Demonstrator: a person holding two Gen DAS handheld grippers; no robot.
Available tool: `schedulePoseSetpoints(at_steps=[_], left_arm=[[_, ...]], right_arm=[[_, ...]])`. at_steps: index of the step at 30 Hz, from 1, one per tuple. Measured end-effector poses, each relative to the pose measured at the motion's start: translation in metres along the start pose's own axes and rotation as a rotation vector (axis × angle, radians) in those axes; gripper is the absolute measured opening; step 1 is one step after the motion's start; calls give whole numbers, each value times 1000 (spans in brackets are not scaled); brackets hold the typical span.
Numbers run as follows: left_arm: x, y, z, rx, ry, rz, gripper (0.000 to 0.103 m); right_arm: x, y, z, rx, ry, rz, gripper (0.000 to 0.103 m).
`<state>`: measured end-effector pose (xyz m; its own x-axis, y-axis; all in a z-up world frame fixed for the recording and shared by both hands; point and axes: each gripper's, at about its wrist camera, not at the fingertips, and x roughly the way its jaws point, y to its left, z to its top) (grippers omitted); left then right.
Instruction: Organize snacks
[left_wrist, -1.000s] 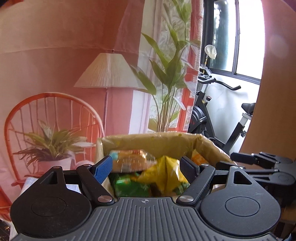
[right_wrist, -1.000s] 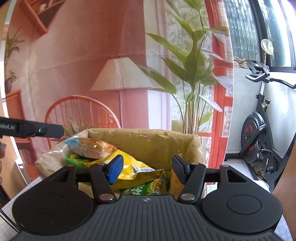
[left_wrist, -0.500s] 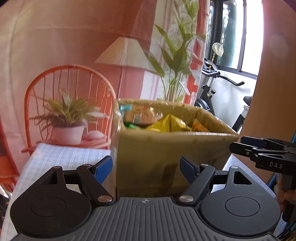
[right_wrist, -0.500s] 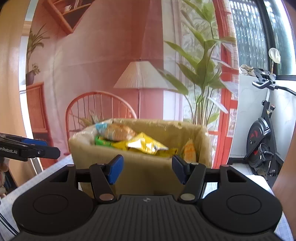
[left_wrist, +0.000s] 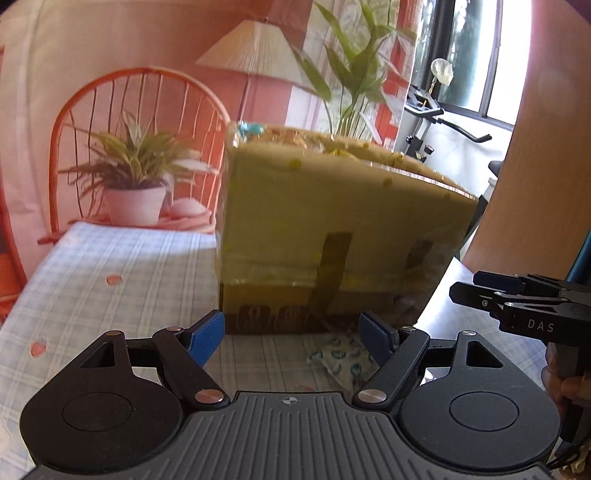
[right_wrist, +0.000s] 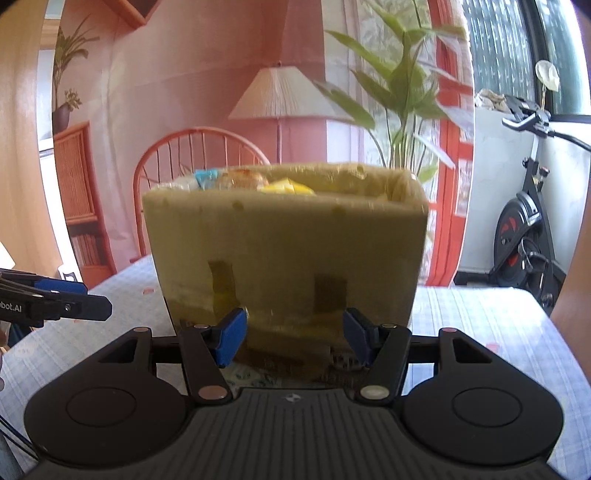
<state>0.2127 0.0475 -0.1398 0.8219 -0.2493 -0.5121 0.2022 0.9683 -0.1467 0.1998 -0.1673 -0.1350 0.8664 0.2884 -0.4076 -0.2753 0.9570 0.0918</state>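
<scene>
Left wrist view: both tongs, left (left_wrist: 293, 334) and right (right_wrist: 293, 334), gape empty; I'd approach the packet (left_wrist: 341, 360) at 5 o'clock below the box (left_wrist: 332, 221) slowly.

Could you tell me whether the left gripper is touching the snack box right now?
Apart. The left wrist view shows checked tablecloth between the open left gripper and the snack box.

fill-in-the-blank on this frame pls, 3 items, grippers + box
1. Both the left gripper and right gripper have their jaws ____.
2. The snacks sit inside a yellowish ____ on the checked tablecloth.
3. A small patterned packet lies on the cloth in ____ of the box.

Answers: open; box; front
</scene>
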Motion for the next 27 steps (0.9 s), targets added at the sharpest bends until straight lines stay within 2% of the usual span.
schedulePoseSetpoints(at_steps=[7, 27], left_arm=[[8, 3, -14, -4, 27, 0, 82], [16, 3, -30, -30, 61, 12, 82]], right_arm=[[5, -4, -21, 16, 43, -11, 62], [21, -11, -51, 47, 107, 12, 62]])
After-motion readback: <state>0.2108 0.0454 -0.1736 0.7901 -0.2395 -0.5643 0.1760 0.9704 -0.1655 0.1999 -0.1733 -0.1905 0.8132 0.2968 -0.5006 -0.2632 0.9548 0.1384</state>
